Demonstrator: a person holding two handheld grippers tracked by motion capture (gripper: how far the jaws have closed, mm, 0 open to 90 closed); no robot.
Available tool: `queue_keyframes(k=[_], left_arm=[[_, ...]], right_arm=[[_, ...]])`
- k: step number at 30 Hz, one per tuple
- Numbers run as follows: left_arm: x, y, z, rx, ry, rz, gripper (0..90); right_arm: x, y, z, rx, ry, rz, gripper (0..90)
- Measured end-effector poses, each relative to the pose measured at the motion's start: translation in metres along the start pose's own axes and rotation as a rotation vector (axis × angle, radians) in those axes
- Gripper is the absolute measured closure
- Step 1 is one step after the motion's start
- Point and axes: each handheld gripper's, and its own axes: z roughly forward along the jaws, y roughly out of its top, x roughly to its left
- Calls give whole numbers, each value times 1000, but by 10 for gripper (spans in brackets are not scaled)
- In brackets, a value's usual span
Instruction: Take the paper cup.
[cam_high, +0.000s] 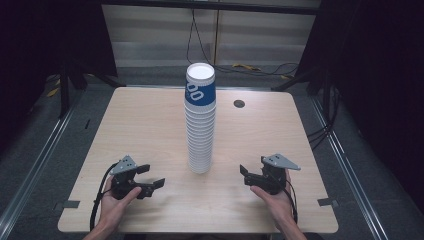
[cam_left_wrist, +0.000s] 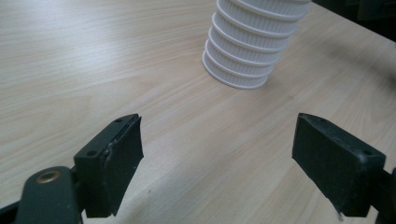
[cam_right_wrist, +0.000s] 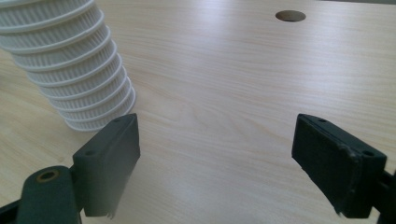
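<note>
Both gripper views cut the cup stack (cam_left_wrist: 243, 51) off at the top edge, leaving just its lowest rims. In the high view the blue print on the top cup (cam_high: 200, 90) is too small to read.

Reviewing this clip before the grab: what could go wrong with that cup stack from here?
1. The stack of paper cups is tall, narrow and free-standing mid-table; a sideways nudge from either gripper would likely topple it.
2. Left gripper and right gripper sit low beside its base, both open; gripping near the bottom may lift the whole stack, not one cup.
3. The cups nest tightly, so pulling the blue top cup may drag others along.
</note>
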Motion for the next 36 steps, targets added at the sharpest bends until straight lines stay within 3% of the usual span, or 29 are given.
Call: queue_keyframes(k=[10, 17, 20, 21, 23, 30, 36], left_arm=[[0, -1, -2, -4, -32, 0, 159], [-2, 0, -1, -1, -35, 17, 159], [-2, 0, 0, 8, -47, 19, 160], [-2, 0, 0, 13, -51, 19, 162], [-2, 0, -1, 13, -43, 23, 162], [-3, -1, 1, 18, -55, 28, 168], [-3, -1, -1, 18, -59, 31, 173]], right_arm=[[2, 4, -1, -4, 44, 10, 157], [7, 14, -6, -30, 102, -19, 155], [8, 22, -11, -29, 112, -49, 168], [8, 27, -13, -4, 125, -61, 181], [8, 28, -14, -8, 135, -50, 181], [13, 47, -18, -59, 158, -51, 189], [18, 67, -19, -93, 215, -67, 181]])
